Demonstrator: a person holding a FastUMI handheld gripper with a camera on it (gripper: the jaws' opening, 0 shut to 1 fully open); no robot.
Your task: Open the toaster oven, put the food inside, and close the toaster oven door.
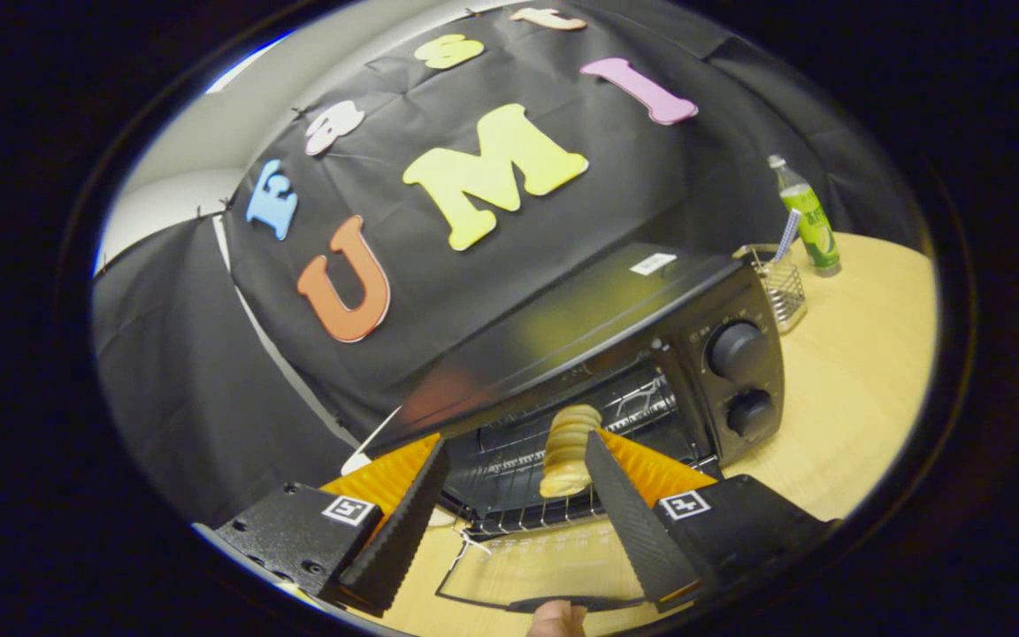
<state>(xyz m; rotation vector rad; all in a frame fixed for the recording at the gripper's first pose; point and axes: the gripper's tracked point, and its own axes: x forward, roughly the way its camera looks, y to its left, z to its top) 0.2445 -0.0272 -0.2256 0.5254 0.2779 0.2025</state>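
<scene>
Tan food (568, 449) on oven rack (509, 469), touching right finger; tongs (517, 451) spread.

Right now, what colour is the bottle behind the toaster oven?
Green with a white cap; the bottle shows best in the gripper view.

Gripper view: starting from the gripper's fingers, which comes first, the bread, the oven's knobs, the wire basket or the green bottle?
Gripper, fingers apart:
1. Bread: beside the right finger, on the open toaster oven's rack.
2. Knobs: on the oven's front panel, off to the right.
3. Wire basket: on the table past the oven's far corner.
4. Green bottle: just beyond the basket, farthest.
</scene>
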